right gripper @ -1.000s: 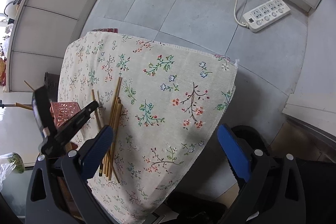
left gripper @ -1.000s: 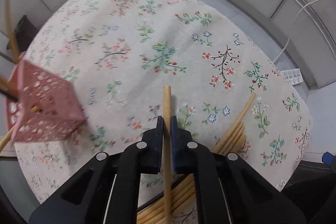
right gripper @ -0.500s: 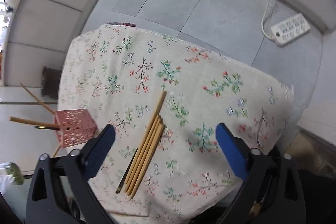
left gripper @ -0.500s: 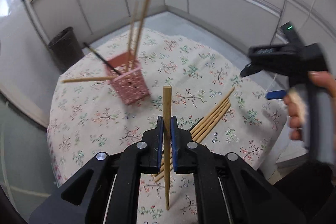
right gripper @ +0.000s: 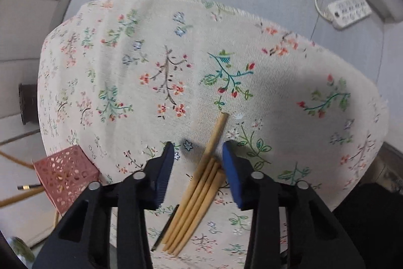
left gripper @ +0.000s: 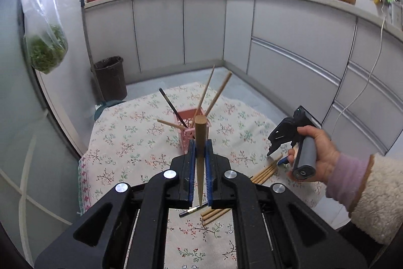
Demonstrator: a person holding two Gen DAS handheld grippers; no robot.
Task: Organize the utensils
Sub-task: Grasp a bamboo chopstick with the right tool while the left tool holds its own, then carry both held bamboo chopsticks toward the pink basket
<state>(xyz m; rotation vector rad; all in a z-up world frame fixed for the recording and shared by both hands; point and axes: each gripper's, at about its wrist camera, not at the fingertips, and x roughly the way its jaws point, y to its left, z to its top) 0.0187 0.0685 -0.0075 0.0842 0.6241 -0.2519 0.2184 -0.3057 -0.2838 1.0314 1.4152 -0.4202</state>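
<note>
My left gripper (left gripper: 200, 143) is shut on a wooden chopstick (left gripper: 200, 155) held upright, thick end up, above the floral tablecloth (left gripper: 131, 143). Behind it stands the pink perforated holder (left gripper: 189, 133) with several sticks leaning out. My right gripper (right gripper: 199, 149) is open just above a bundle of wooden chopsticks (right gripper: 199, 190) lying on the cloth, its jaws on either side of the upper ends. A black chopstick (right gripper: 165, 227) lies along the bundle's left. The holder (right gripper: 66, 177) sits at the left in the right wrist view. The right gripper (left gripper: 277, 145) also shows in the left wrist view.
A dark waste bin (left gripper: 110, 77) stands on the floor beyond the table. Grey cabinets (left gripper: 277, 42) ring the room. A white power strip (right gripper: 348, 10) lies on the floor past the table's far edge. A bag of greens (left gripper: 46, 52) hangs at the left.
My left gripper has tilted up with the chopstick, now facing the holder and room. My right gripper has come down close over the chopstick bundle, still open.
</note>
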